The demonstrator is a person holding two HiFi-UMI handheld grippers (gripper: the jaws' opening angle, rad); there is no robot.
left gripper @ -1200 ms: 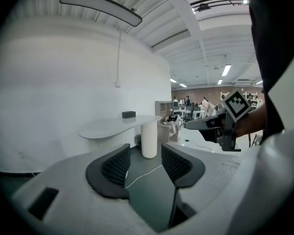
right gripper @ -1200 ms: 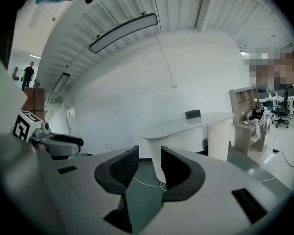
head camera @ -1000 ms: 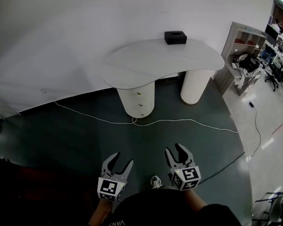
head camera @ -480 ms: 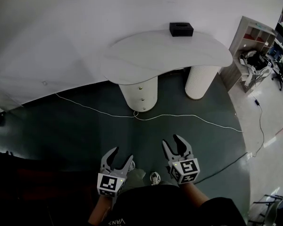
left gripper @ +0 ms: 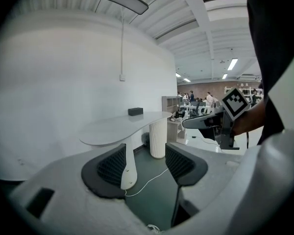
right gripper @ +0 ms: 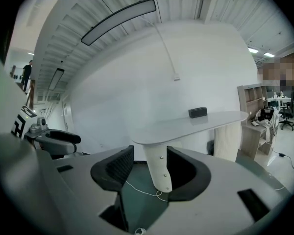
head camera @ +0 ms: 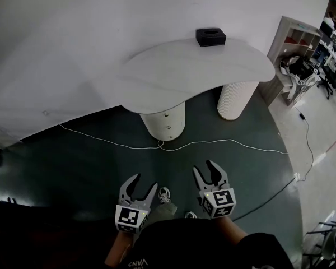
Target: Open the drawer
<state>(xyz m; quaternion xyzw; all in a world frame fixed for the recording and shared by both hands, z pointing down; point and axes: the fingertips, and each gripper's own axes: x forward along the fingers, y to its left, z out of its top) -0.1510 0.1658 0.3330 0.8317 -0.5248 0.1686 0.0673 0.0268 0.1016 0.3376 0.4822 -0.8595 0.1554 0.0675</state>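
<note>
What we cannot make out ahead of and behind the jaws

Far ahead of both pairs of jaws, the pedestal shows only tiny knobs; we cannot trace any drawer edges, and the tabletop hides its upper end. In the left gripper view, the left pad covers part of the pedestal. The black box is too small for us to identify. Behind the jaws, the marker cubes hide the hands. Right of the right jaws, furniture beyond the shelf unit is too small to tell apart, and we cannot follow the white cable to either end.
</note>
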